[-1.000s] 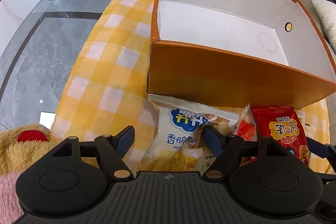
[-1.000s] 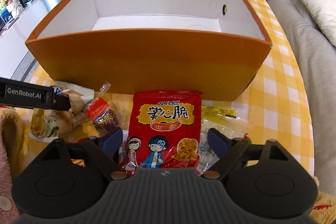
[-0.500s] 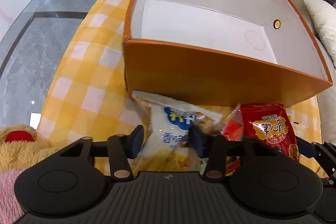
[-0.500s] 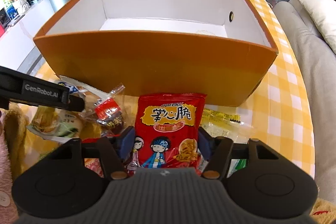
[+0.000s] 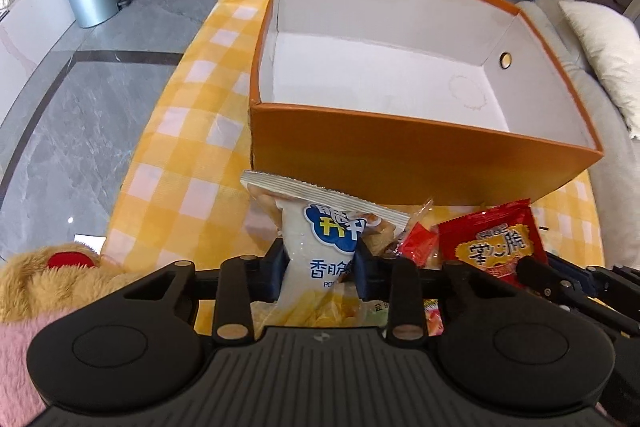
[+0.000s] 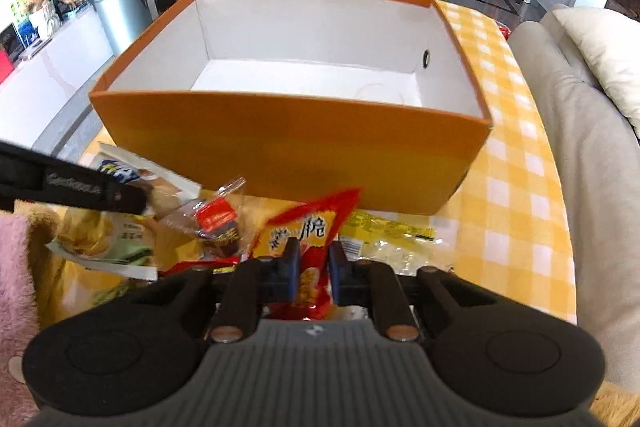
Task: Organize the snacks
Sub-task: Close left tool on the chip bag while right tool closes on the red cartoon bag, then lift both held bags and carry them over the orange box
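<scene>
Both jaws, wide before, now clamping snack bags [image 5: 320, 251]

My left gripper [image 5: 319, 273] closing, pads squeezing white potato-chip bag [image 5: 320, 247], just before empty orange cardboard box [image 5: 400, 155]; red snack packet [image 5: 492, 247] beside bag.

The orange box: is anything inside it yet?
No snacks show inside the orange box: only its white floor with a faint ring stain and a round hole in the right wall. The strip of floor just behind the near wall is hidden in both views.
</scene>
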`<act>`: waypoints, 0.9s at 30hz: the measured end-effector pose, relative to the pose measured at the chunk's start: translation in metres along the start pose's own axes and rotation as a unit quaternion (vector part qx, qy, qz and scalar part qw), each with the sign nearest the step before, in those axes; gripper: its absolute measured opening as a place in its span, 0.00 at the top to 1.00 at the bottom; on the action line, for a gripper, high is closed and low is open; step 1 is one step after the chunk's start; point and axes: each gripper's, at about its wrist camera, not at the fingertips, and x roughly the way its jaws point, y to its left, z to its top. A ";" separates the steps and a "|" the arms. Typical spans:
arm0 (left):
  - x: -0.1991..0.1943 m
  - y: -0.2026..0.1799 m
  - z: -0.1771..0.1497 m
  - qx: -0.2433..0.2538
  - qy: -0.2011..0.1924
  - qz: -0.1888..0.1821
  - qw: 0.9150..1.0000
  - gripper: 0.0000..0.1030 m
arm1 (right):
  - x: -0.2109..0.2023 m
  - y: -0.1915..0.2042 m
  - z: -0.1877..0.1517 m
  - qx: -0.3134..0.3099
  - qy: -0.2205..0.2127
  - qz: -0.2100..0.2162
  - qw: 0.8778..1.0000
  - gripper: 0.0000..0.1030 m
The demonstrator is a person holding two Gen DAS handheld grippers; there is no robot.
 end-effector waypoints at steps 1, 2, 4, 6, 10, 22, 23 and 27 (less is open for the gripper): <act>-0.003 0.000 -0.001 -0.001 -0.002 -0.002 1.000 0.64 | -0.002 -0.003 0.000 0.007 0.001 0.006 1.000 0.91; -0.007 0.000 -0.002 0.000 -0.005 -0.003 1.000 0.64 | -0.003 -0.003 0.000 0.011 0.001 0.009 1.000 0.92; -0.016 0.001 -0.004 0.002 -0.014 -0.006 1.000 0.64 | -0.005 -0.007 -0.003 0.022 0.002 0.012 1.000 0.91; -0.025 0.001 -0.006 0.005 -0.025 -0.008 1.000 0.64 | -0.007 -0.012 -0.005 0.035 0.004 0.020 0.999 0.85; -0.032 0.003 -0.010 0.004 -0.031 -0.015 0.999 0.64 | -0.013 -0.022 -0.018 0.066 -0.009 0.031 0.997 0.56; -0.029 0.013 -0.010 -0.012 -0.028 -0.030 0.999 0.64 | 0.021 0.004 -0.006 0.040 0.004 0.011 0.999 0.19; -0.028 0.014 -0.009 -0.014 -0.027 -0.032 0.999 0.64 | 0.024 0.005 -0.005 0.034 0.012 0.006 0.999 0.19; -0.026 0.014 -0.008 -0.013 -0.024 -0.039 0.999 0.64 | 0.038 0.009 -0.006 0.016 0.036 -0.014 0.999 0.25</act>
